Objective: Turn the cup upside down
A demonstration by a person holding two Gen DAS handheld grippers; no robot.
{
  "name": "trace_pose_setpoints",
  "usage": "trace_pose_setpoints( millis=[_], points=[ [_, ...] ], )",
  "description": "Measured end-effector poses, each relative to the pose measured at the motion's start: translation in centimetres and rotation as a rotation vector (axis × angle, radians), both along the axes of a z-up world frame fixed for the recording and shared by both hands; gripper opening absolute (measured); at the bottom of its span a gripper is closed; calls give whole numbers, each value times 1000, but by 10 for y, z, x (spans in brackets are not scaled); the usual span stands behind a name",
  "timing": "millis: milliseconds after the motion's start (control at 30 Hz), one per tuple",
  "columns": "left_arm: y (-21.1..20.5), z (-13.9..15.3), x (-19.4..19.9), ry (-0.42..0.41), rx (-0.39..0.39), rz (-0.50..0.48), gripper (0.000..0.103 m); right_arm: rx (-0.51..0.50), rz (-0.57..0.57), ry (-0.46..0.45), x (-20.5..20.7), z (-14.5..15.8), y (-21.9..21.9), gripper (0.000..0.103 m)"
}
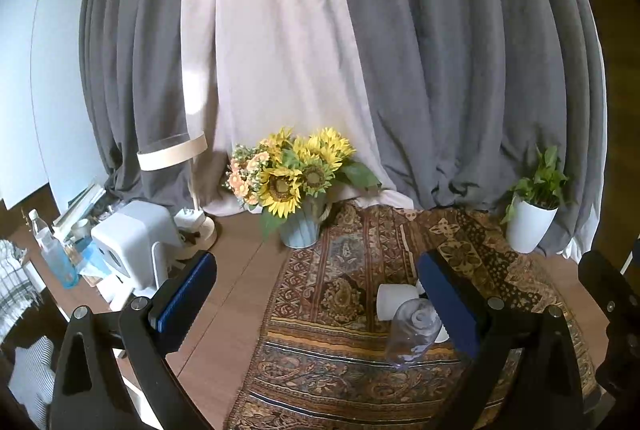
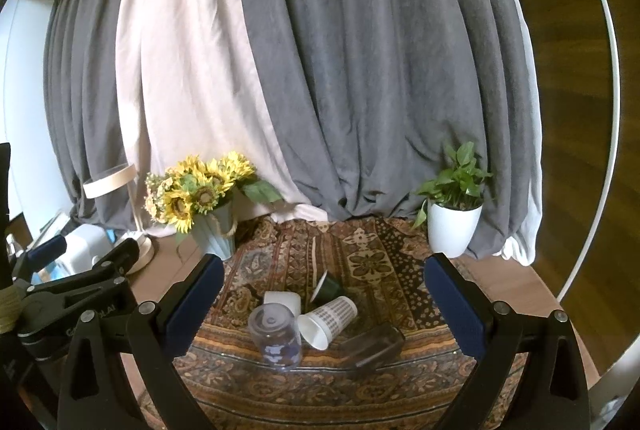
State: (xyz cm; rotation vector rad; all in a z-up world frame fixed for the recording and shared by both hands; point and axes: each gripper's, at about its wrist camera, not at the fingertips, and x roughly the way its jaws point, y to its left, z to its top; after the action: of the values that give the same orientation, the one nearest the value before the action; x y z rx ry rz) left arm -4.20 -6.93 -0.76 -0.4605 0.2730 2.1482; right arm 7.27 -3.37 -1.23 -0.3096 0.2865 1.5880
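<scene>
Clear cup (image 2: 276,336) inverted (on cloth)

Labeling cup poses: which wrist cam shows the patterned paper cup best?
Right wrist: the patterned paper cup lies on its side in full view, mouth toward the camera. In the left wrist view the gripper's own finger hides it almost entirely.

**Both grippers wide open, holding nothing**

The left gripper (image 1: 316,294) hangs with its blue-padded fingers (image 1: 188,290) spread far apart. The right gripper (image 2: 324,294) hangs beside it, spread the same way, nothing between its pads (image 2: 452,306).
</scene>
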Motion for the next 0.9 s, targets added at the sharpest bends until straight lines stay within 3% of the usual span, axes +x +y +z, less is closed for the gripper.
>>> trace_pose_setpoints(
  millis=[900],
  points=[
    [-1,3,5,9,7,2,103,2,2,2,2,1,-2,101]
  ],
)
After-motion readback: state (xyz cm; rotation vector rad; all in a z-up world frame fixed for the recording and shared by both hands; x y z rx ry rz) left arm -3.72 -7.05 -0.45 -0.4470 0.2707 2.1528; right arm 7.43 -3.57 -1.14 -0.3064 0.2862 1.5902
